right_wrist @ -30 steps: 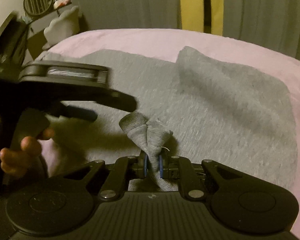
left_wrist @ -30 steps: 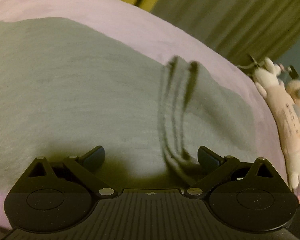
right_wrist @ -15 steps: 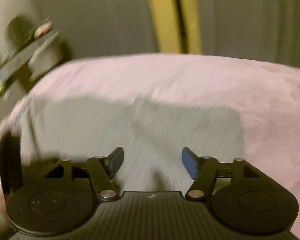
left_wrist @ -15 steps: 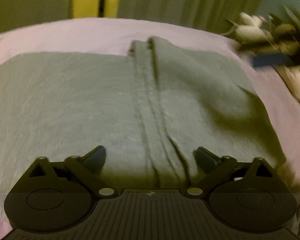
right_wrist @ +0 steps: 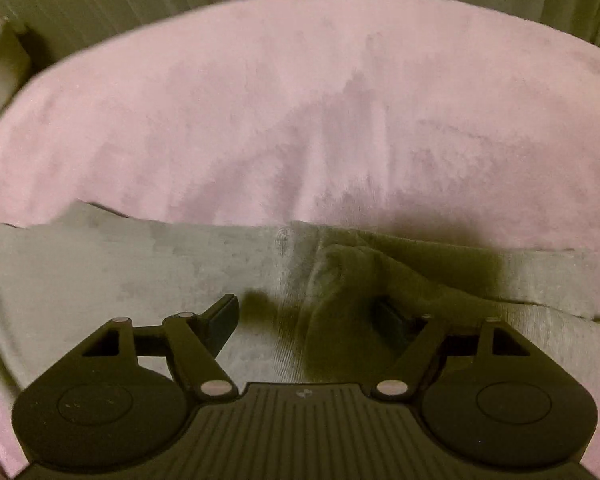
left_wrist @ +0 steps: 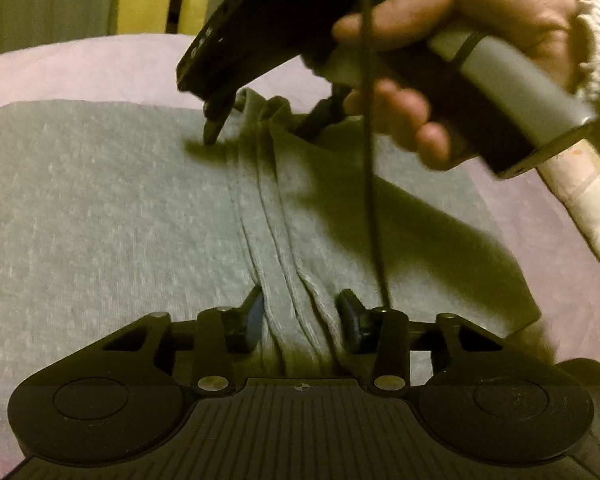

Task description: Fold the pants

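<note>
- Gray pants [left_wrist: 100,208] lie flat on the pink blanket [right_wrist: 300,100].
- Left gripper [left_wrist: 300,316] has just been closing around the bunched ridge, pads not quite pressing.
- Right gripper [right_wrist: 304,316] has just been opening, wide apart over the far edge.

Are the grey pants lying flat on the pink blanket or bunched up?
Bunched along the middle: the grey pants show raised pleats running between both grippers; their outer parts lie flat on the pink blanket.

You have one pair of grey pants [left_wrist: 120,208], two hand-held grippers, left [left_wrist: 300,314] and right [left_wrist: 268,120], one pink bed cover [right_wrist: 300,100], one plush toy [left_wrist: 584,200] at right.
</note>
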A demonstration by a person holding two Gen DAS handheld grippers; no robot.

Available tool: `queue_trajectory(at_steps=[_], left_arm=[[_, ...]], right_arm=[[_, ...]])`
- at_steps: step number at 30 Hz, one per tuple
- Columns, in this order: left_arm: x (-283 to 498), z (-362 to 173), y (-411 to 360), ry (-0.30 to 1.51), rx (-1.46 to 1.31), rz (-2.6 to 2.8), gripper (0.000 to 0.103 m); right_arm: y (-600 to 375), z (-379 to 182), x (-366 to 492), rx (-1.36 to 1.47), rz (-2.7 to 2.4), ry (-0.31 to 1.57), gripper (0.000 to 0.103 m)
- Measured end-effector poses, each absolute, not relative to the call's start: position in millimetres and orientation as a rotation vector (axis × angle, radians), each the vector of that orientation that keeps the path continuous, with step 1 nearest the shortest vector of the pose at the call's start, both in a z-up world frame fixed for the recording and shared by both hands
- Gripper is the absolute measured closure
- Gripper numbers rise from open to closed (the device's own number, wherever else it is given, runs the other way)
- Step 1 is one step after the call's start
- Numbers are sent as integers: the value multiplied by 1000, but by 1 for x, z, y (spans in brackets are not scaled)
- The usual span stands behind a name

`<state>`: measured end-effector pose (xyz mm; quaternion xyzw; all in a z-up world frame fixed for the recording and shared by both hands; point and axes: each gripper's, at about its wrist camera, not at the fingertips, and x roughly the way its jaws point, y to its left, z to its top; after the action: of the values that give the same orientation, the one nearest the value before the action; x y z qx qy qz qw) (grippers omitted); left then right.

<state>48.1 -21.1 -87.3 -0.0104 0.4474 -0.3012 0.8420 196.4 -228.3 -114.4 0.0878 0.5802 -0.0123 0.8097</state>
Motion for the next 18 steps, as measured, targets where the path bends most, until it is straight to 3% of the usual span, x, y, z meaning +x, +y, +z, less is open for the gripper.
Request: queue_trajectory(at_steps=[1, 3, 7, 9, 18], left_arm=[[49, -87, -20, 948, -27, -639, 62], [52, -86, -16, 958, -53, -648, 72], [55, -82, -5, 971, -113, -671, 81], [53, -79, -1, 962, -126, -673, 82], [35, -54, 38, 873, -154, -616, 83]], right_arm=[[-224, -115, 196, 143, -30, 1219, 29], [-216, -112, 196, 19, -31, 1174, 60], [-229, -108, 188, 48, 15, 1152, 70], [-237, -104, 185, 97, 27, 1130, 80], [-229, -60, 162, 184, 97, 995, 84]])
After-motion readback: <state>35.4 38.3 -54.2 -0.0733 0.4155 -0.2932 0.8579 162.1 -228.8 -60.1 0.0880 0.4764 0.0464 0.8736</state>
